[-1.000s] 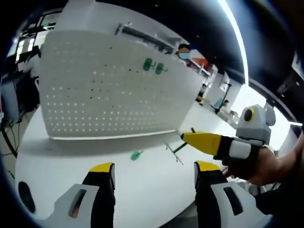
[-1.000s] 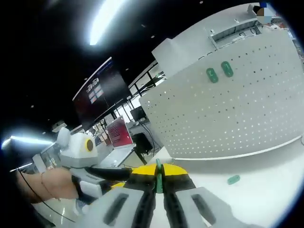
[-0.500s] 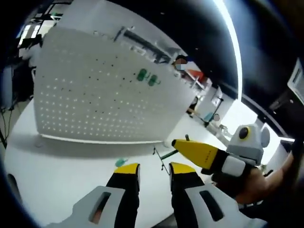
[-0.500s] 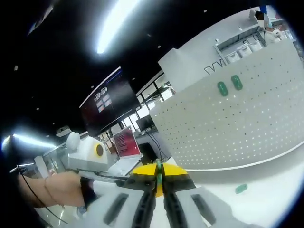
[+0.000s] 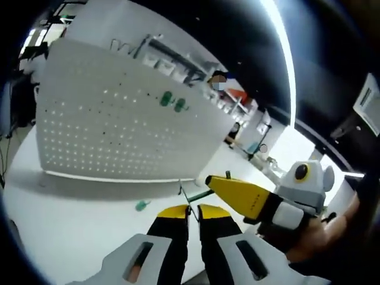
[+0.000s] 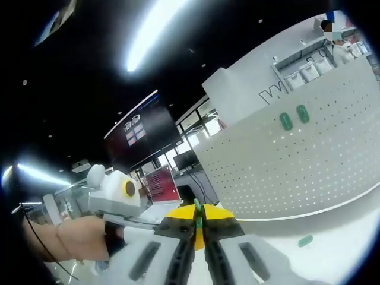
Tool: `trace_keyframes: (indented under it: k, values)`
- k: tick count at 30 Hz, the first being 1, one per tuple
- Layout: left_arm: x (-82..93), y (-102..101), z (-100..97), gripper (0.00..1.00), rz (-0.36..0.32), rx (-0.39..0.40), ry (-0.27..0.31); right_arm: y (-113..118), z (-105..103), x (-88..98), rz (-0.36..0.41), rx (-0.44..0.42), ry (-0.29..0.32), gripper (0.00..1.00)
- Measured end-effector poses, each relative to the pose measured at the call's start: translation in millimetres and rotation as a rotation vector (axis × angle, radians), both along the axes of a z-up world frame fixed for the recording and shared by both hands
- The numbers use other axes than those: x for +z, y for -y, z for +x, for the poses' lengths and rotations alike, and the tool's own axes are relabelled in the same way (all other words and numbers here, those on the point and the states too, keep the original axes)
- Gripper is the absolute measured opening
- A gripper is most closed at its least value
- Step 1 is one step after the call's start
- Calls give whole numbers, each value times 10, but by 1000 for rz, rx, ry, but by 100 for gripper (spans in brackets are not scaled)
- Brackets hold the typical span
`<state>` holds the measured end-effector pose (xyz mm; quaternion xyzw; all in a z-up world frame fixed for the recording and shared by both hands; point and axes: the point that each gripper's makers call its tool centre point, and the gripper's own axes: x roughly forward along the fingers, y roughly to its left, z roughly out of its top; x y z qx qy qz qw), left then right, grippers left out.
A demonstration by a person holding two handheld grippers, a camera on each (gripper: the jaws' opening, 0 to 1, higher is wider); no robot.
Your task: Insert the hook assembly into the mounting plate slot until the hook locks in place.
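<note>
Well, in the left gripper view the left tongs (image 5: 193, 209) have their yellow tips drawn almost together on the thin wire end of the hook (image 5: 191, 196), though the grip itself is too fine to make out for sure. The right tongs (image 5: 209, 179) come in from the right, tip pointed at that same hook. Ahead of both stands the white pegboard (image 5: 107, 130), upright on the table (image 5: 65, 219), with two green clips (image 5: 173, 101) high on its face. One more green piece (image 5: 141, 205) lies on the table, left of the left tongs and near the board's foot.

Over in the right gripper view the right tongs (image 6: 198, 215) are clamped on a slim green part of the hook (image 6: 199, 221), which stands between the tips. The left tongs (image 6: 122, 211) reach in from the left. Two clips (image 6: 295, 117) show on the pegboard (image 6: 297, 166), and one green piece (image 6: 306, 240) lies on the table (image 6: 338, 249) to the right.

To my eye the hook is light, stiff wire, thin and apt to twist or slip; best held by its green body, leaving the wire end free.
</note>
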<state>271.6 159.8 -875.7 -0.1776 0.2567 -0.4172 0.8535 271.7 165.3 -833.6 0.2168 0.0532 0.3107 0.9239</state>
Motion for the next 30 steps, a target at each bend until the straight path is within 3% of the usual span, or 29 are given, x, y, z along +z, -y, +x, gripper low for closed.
trace_keyframes:
  k: [8, 14, 20, 24, 30]
  values:
    - [35, -85, 25, 2, -32, 44, -7, -74, -64, 11, -40, 21, 20, 1]
    - [45, -120, 36, 1, 5, 55, 26, -109, -58, 10, -91, 45, 25, 2]
    - [43, -201, 92, 1, 117, 58, 118, -105, -78, 65, -94, 91, 13, 7]
    - [72, -234, 112, 1, 151, 64, 158, -112, -105, 73, -94, 118, 3, 8]
    - [124, -232, 115, 1, 266, 35, 286, -145, -65, 18, -83, 142, -30, 8]
